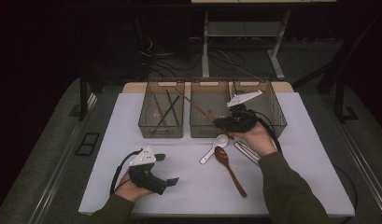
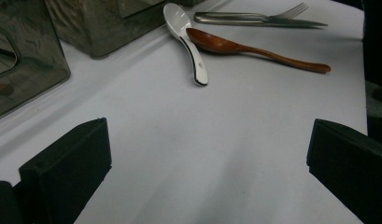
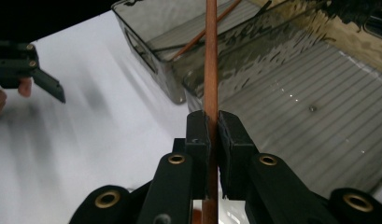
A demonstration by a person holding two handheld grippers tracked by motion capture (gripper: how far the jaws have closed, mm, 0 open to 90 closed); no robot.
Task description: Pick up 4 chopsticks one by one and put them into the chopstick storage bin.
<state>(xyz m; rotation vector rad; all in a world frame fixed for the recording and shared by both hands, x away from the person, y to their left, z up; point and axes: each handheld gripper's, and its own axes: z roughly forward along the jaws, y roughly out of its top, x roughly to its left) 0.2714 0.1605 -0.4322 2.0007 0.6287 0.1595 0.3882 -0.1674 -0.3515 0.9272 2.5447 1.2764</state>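
My right gripper [image 1: 220, 123] [image 3: 211, 125] is shut on a brown chopstick [image 1: 198, 107] [image 3: 210, 60], held above the middle grey basket [image 1: 210, 112] and angled toward the left basket [image 1: 161, 114], which holds other chopsticks [image 1: 166, 108]. The left gripper [image 1: 166, 169] rests open on the white table [image 1: 132, 116] at the front left, with nothing between its black fingers [image 2: 67, 165]. A white ceramic spoon [image 1: 215, 147] [image 2: 188, 39] and a brown wooden spoon [image 1: 229, 169] [image 2: 254, 46] lie side by side on the table. A metal fork [image 2: 261, 17] lies beyond them.
A third grey basket [image 1: 268, 107] stands at the right, behind my right hand. Metal cutlery [image 1: 245, 151] lies under the right forearm. Cables and table legs sit on the dark floor beyond the far edge.
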